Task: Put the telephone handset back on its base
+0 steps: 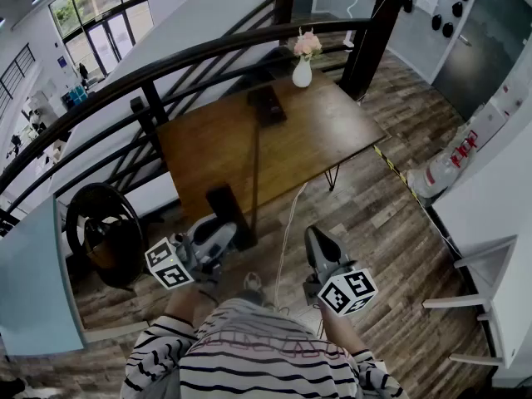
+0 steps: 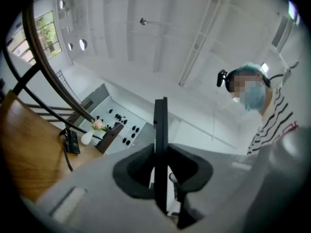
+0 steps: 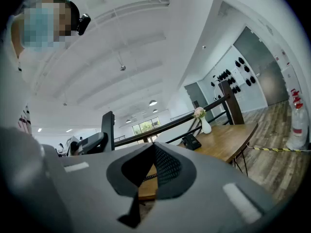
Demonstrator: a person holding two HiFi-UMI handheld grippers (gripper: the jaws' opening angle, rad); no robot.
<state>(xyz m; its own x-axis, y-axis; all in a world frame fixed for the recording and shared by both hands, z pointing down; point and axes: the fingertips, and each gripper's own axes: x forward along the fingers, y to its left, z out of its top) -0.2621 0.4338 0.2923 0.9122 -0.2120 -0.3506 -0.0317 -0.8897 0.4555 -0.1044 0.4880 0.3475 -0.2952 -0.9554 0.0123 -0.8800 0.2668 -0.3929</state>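
My left gripper (image 1: 221, 238) is shut on the black telephone handset (image 1: 229, 216), held close in front of my body. In the left gripper view the handset (image 2: 161, 130) stands edge-on between the jaws. The right gripper view shows the handset (image 3: 107, 124) upright at the left. A dark cord (image 1: 253, 165) runs from it to the black phone base (image 1: 266, 104) at the far side of the wooden table (image 1: 332, 131). The base also shows small in both gripper views (image 2: 72, 141) (image 3: 190, 141). My right gripper (image 1: 317, 239) is beside the left one, jaws together and empty (image 3: 153, 147).
A white vase with pink flowers (image 1: 302, 71) stands behind the base. A dark railing (image 1: 166, 65) runs along the table's far side. A black round chair (image 1: 104, 231) is at the left. A white bottle (image 1: 440, 169), floor tape (image 1: 391, 165) and a white shelf (image 1: 490, 248) are on the right.
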